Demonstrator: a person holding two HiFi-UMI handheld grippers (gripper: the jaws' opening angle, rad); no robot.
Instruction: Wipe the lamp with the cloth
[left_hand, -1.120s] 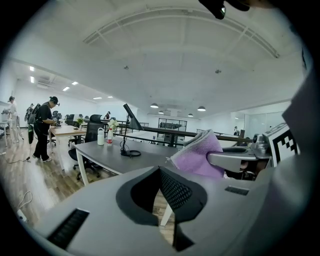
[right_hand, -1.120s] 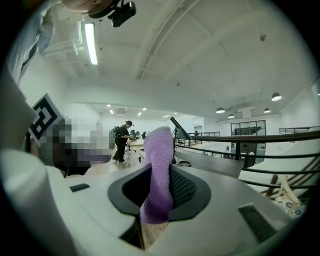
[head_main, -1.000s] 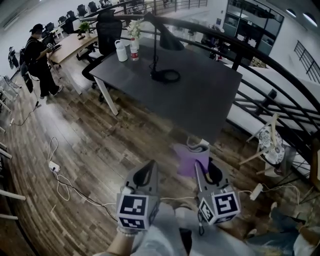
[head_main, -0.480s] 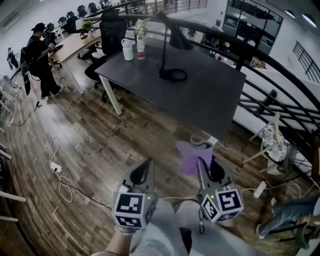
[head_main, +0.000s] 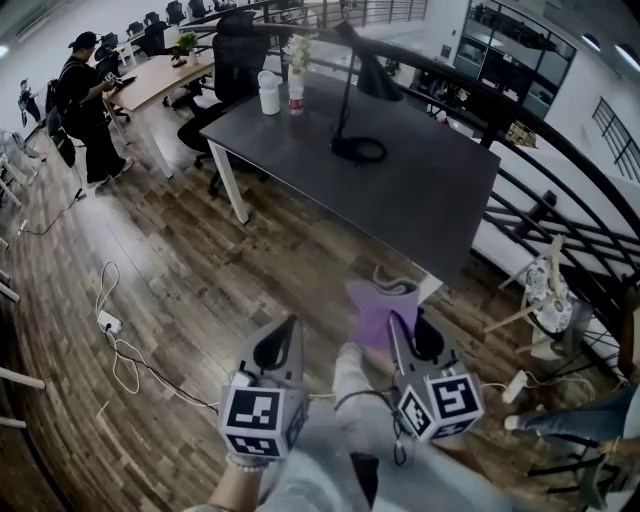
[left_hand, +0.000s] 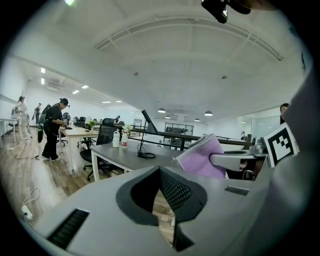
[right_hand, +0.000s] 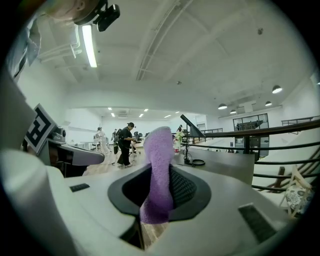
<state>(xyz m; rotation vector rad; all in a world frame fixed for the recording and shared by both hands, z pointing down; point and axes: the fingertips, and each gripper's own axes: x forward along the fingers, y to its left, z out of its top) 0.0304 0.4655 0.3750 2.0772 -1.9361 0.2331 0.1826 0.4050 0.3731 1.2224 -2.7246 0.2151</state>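
Lamp (head_main: 377, 82) is standing on the worktop (head_main: 400, 200), well apart from both tools. Right hand-held gripper (head_main: 410, 338) is clamping the cloth (head_main: 378, 312); left hand-held gripper (head_main: 285, 345) is seemingly sitting closed, empty. Approach is looking like the current step; the next move is calling for carrying the cloth to the lamp.

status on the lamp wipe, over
Right gripper shut on purple cloth. Left gripper shut, empty. Desk lamp on dark table ahead, not yet reached. Only wood floor between.

Left gripper (head_main: 289, 330), right gripper (head_main: 404, 326): grey shells, black ribbed jaws, black-white marker cubes (head_main: 262, 420); pale grey clothing (head_main: 330, 470).
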